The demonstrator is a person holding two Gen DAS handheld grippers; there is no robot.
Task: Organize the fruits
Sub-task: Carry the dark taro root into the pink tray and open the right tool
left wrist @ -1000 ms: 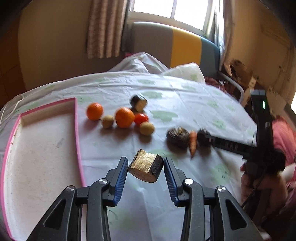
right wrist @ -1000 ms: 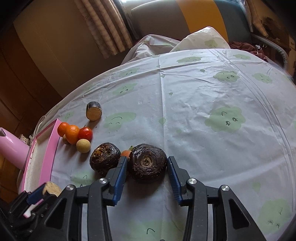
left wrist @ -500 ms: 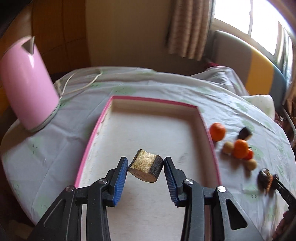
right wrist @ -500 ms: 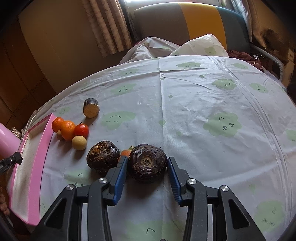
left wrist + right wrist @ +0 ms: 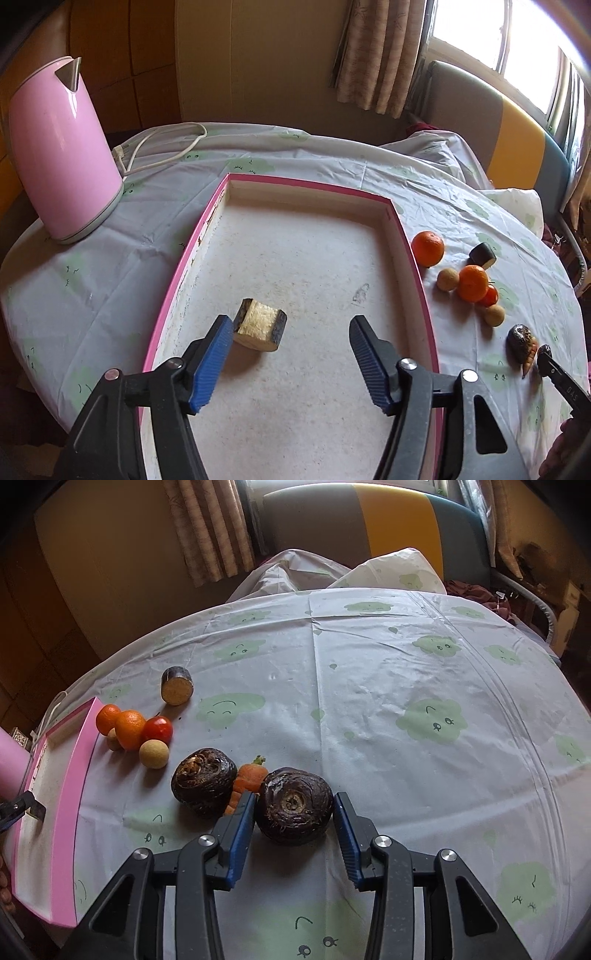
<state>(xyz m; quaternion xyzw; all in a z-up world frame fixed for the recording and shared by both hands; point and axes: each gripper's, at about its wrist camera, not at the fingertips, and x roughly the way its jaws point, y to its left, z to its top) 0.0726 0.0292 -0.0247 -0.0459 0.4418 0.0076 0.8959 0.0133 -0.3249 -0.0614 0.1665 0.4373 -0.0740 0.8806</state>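
Left wrist view: your left claw (image 5: 290, 334) stands wide open over the pink-rimmed tray (image 5: 421, 273). One cut chunk (image 5: 259, 329) lies on the tray floor, touching the left pad; it is the only piece in there, so the sorting looks barely begun. Ahead of the claw the floor is bare up to the far wall. Beyond the right rim wait the oranges (image 5: 427, 248) and small round fruits; far left stands a pink kettle (image 5: 61, 147).

Right wrist view: your right claw (image 5: 294, 808) brackets a dark round root (image 5: 294, 805), its jaws just beside it; I cannot tell whether they grip. A carrot (image 5: 248, 779) crowds the left pad, with a second root (image 5: 203, 780) beyond. To the right, open cloth.
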